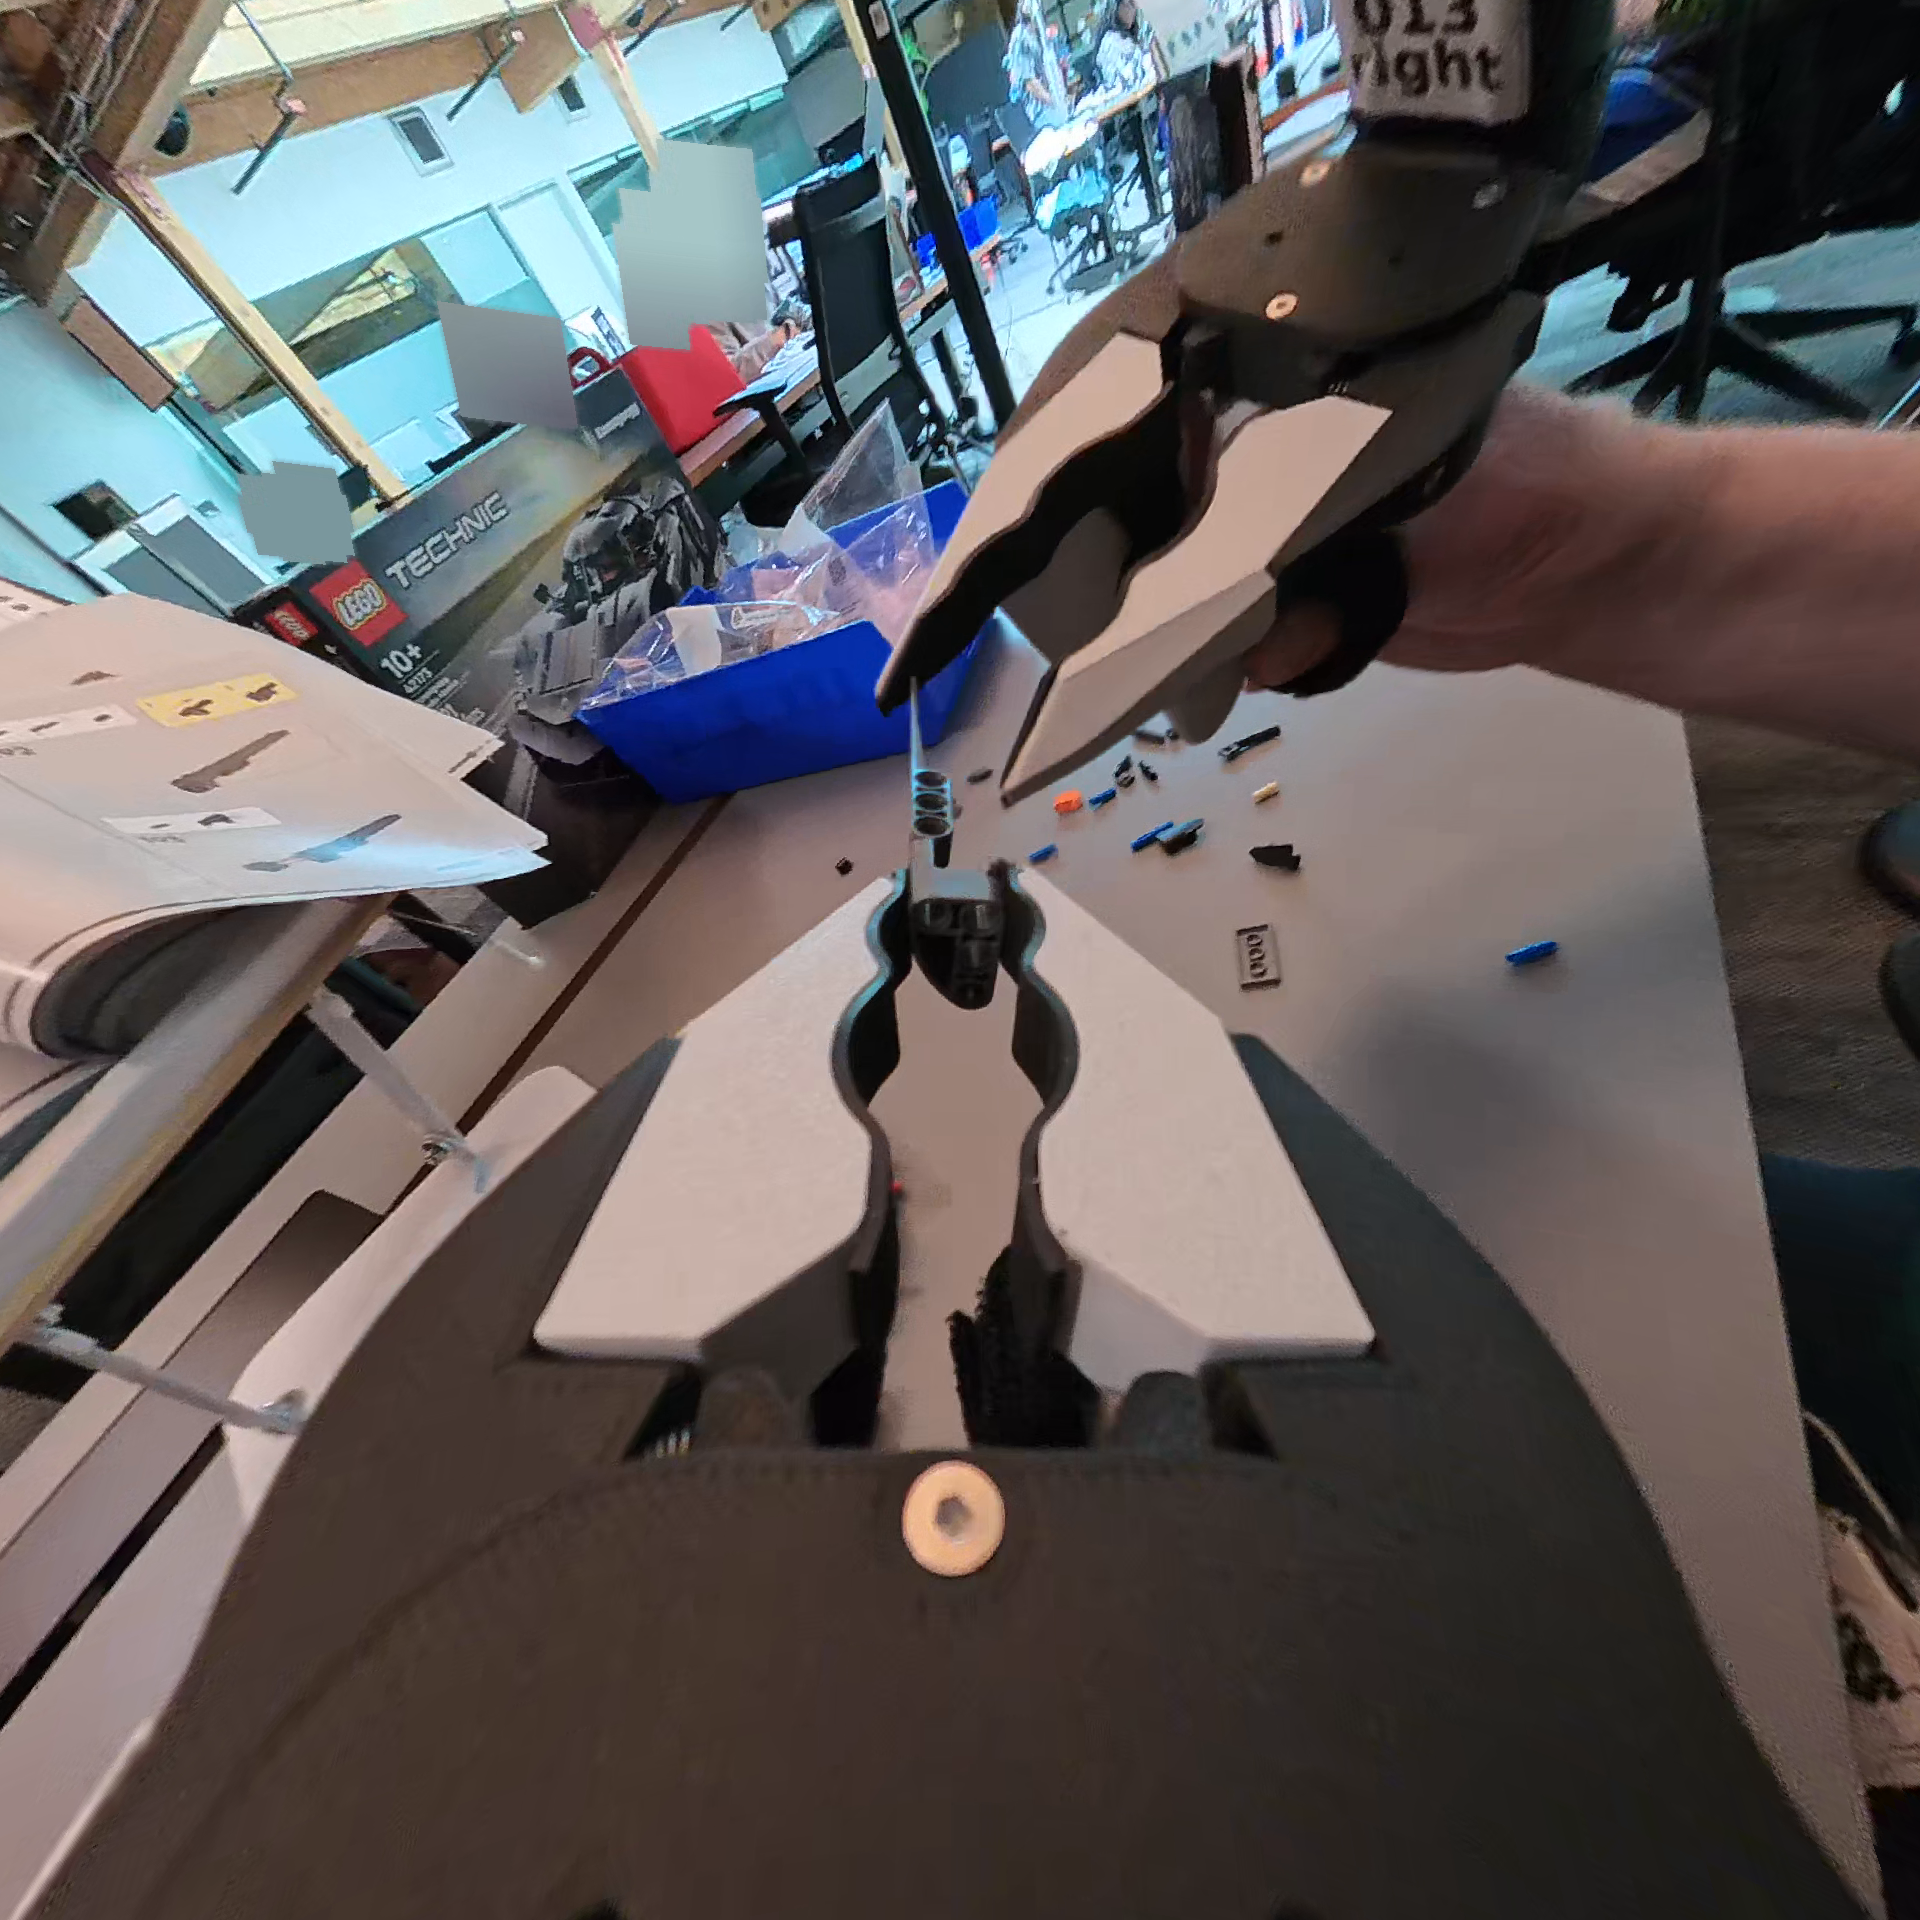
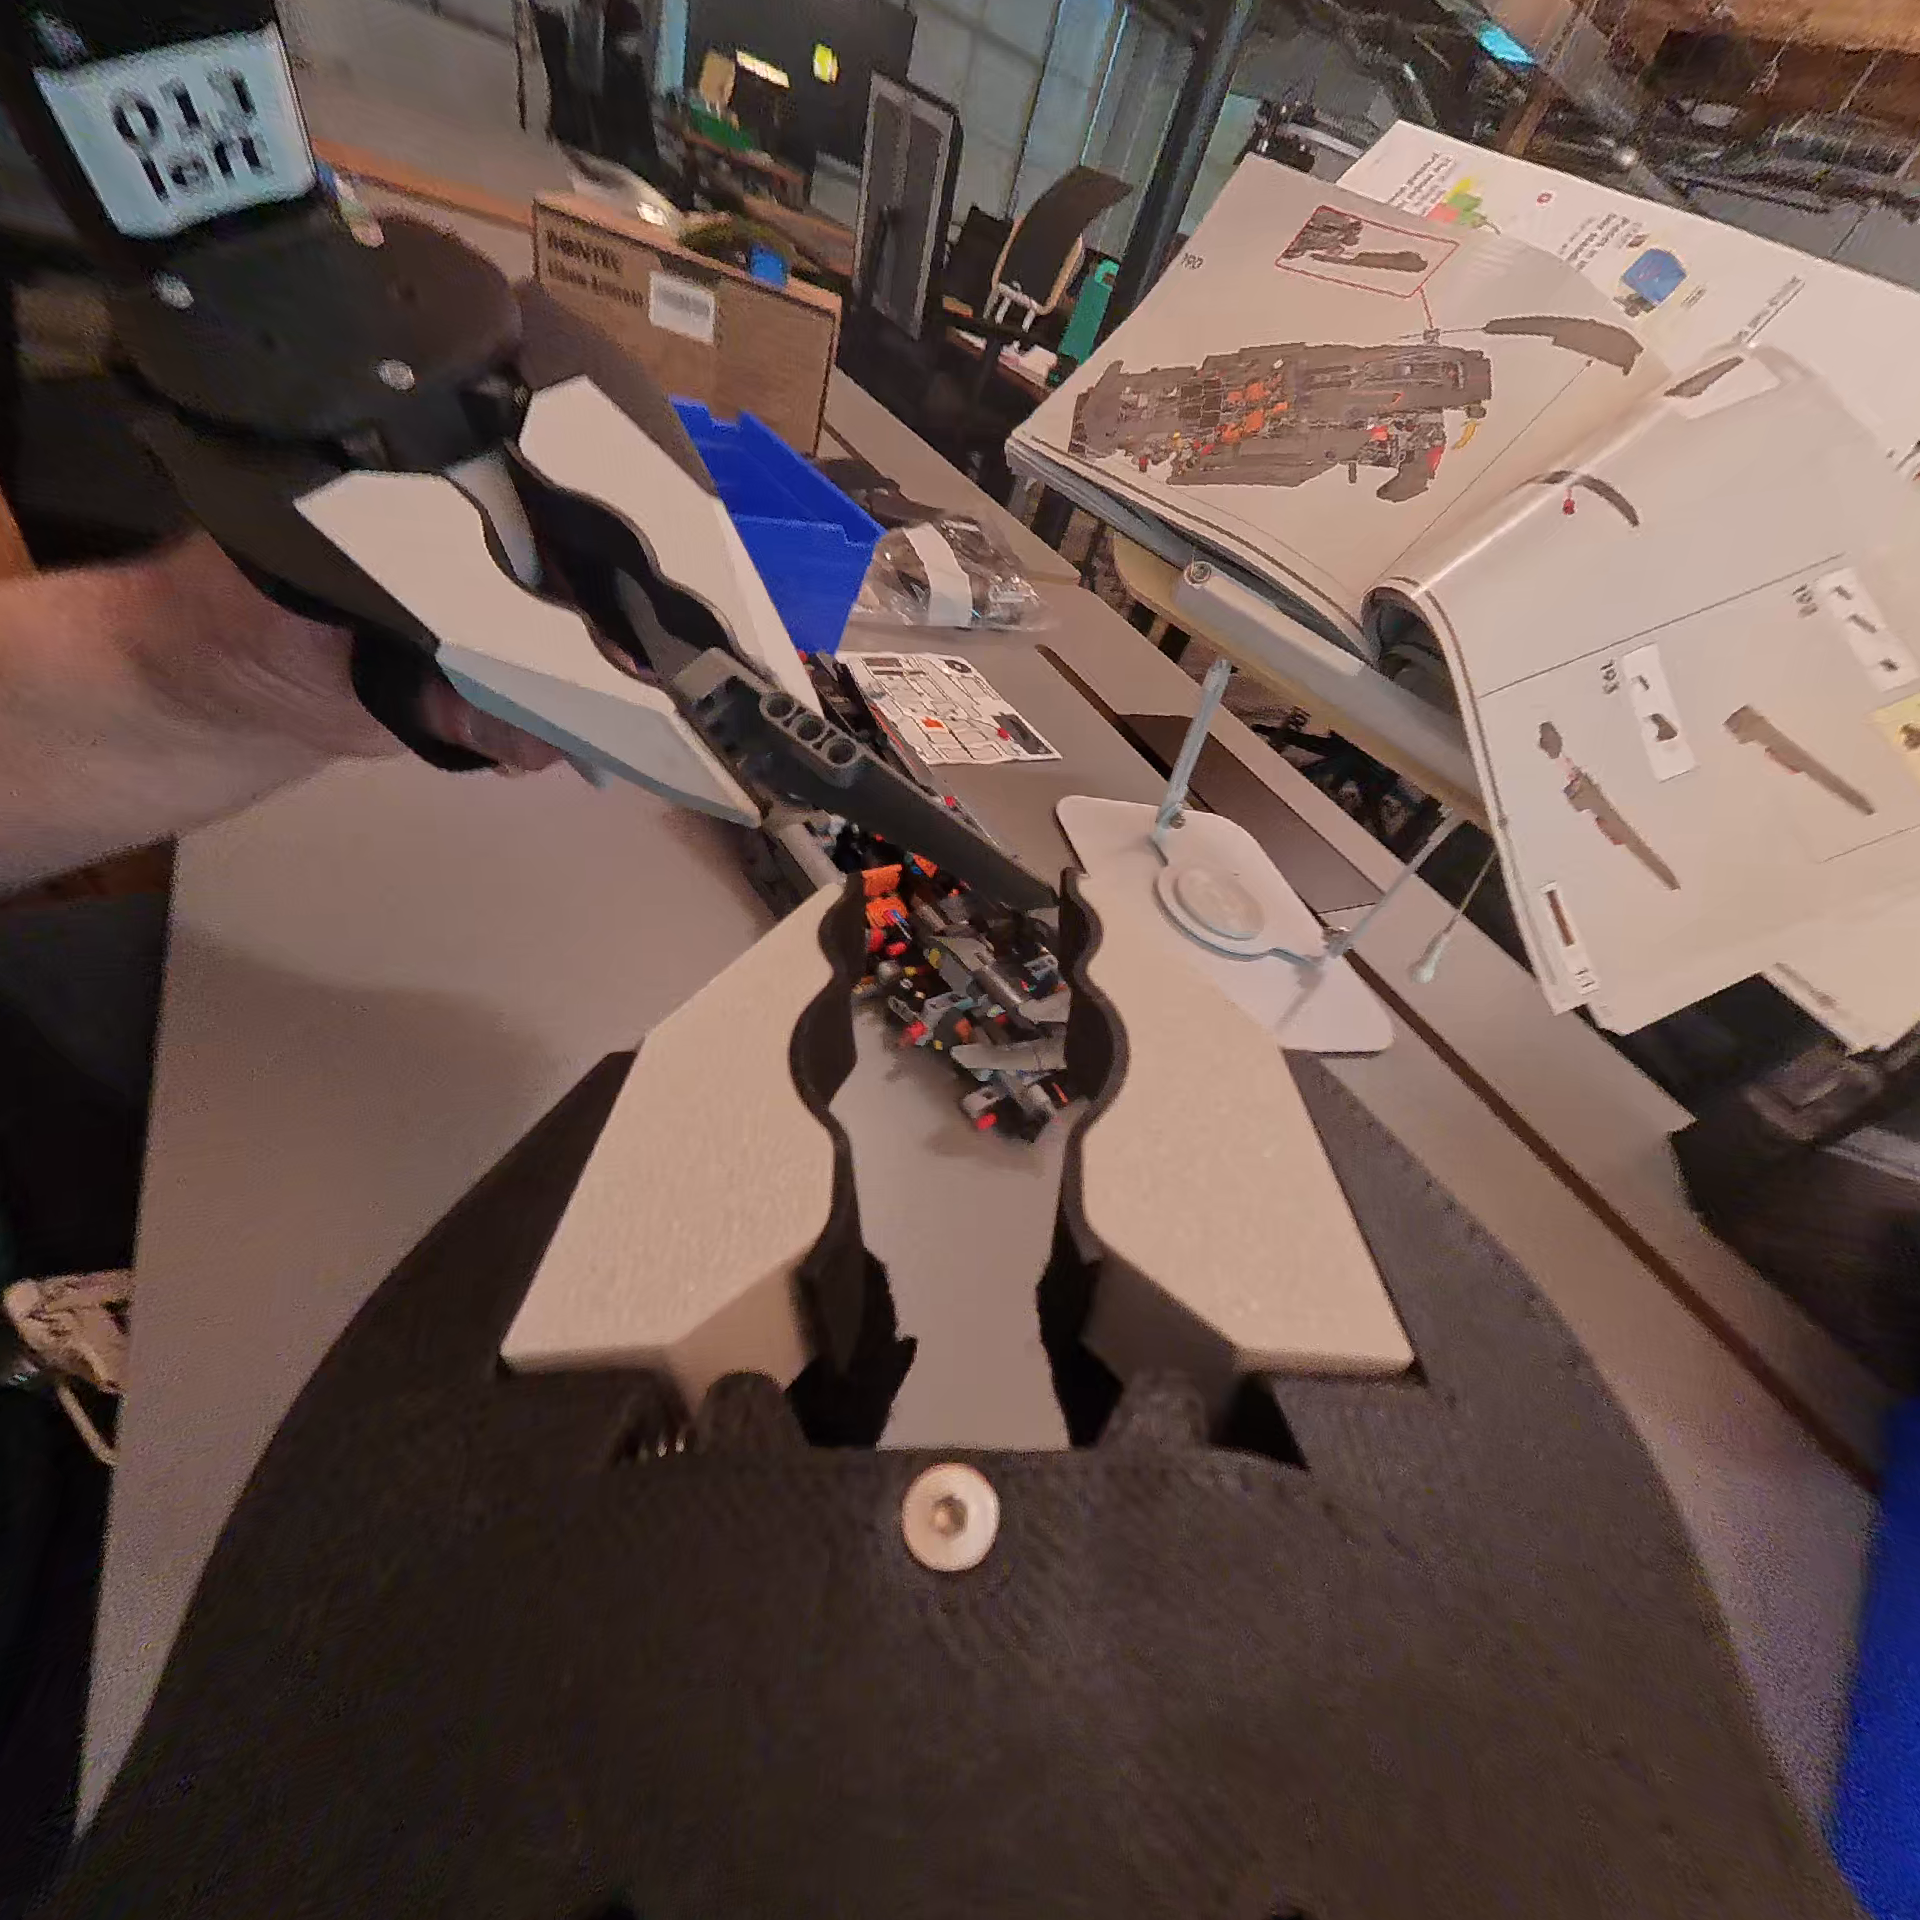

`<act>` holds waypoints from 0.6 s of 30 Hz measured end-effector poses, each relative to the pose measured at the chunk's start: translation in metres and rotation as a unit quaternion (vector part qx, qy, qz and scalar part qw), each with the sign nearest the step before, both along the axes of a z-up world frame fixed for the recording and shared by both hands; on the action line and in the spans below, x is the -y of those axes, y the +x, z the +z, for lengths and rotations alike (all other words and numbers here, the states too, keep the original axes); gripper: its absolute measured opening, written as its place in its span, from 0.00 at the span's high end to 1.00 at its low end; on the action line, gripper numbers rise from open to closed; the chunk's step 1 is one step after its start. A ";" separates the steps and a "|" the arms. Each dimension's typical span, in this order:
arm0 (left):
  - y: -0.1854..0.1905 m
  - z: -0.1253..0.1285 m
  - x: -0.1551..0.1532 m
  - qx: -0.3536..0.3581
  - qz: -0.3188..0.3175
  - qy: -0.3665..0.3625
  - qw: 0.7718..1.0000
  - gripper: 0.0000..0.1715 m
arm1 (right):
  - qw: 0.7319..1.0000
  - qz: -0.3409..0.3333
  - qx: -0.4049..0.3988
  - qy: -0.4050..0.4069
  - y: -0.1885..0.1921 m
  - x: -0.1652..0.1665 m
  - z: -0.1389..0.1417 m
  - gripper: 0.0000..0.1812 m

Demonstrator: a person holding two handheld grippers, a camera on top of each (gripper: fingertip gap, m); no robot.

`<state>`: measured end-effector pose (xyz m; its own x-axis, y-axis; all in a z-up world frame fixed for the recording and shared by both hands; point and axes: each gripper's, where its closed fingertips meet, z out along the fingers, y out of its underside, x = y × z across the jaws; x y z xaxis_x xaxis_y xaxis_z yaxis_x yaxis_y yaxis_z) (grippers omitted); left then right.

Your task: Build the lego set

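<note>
Left gripper (image 1: 956, 883) jaws narrow, clamping a dark grey panel piece (image 1: 940, 831), offered up, likely for fitting. Right gripper (image 2: 956, 914) jaws wide, empty, poised beside it.

box (image 1: 488, 582): print | tongs tags (image 1: 1429, 52): print | manual (image 2: 1558, 520): step nos | carton (image 2: 686, 301): label

Bare grey surface (image 1: 1455, 1039) lies open to the right, dotted only with small scattered blue and black plastic pieces (image 1: 1179, 834); the blue plastic bin (image 1: 769, 717) blocks the far side, and the open white instruction booklet on its stand (image 2: 1558, 582) overhangs the left
</note>
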<state>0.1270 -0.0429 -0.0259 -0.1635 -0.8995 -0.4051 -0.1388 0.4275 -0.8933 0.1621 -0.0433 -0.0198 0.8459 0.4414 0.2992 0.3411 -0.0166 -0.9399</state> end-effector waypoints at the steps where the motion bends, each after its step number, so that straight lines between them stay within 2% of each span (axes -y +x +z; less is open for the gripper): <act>1: -0.001 0.000 -0.001 -0.005 0.005 0.012 1.000 0.92 | 1.000 -0.007 0.021 0.004 -0.001 -0.001 0.000 0.80; 5: -0.003 -0.004 -0.007 -0.031 0.027 0.050 0.998 0.92 | 0.992 -0.043 0.117 0.023 -0.001 -0.004 0.002 0.80; 8: -0.003 -0.009 -0.007 -0.055 0.031 0.074 0.995 0.92 | 0.982 -0.044 0.178 0.039 -0.009 -0.003 0.005 0.83; 12: -0.001 -0.010 0.000 -0.061 0.020 0.083 0.994 0.92 | 0.968 -0.035 0.247 0.013 -0.016 -0.008 -0.011 0.87; 13: -0.001 -0.011 0.003 -0.064 0.014 0.084 0.994 0.92 | 0.967 -0.032 0.253 0.007 -0.016 -0.009 -0.015 0.94; 16: 0.000 -0.009 0.005 -0.055 0.016 0.093 0.994 0.91 | 0.975 -0.012 0.222 -0.019 -0.019 -0.010 -0.026 0.98; 18: -0.001 -0.002 0.007 -0.031 0.010 0.070 0.997 0.90 | 0.983 0.001 0.184 -0.010 -0.022 -0.008 -0.023 1.00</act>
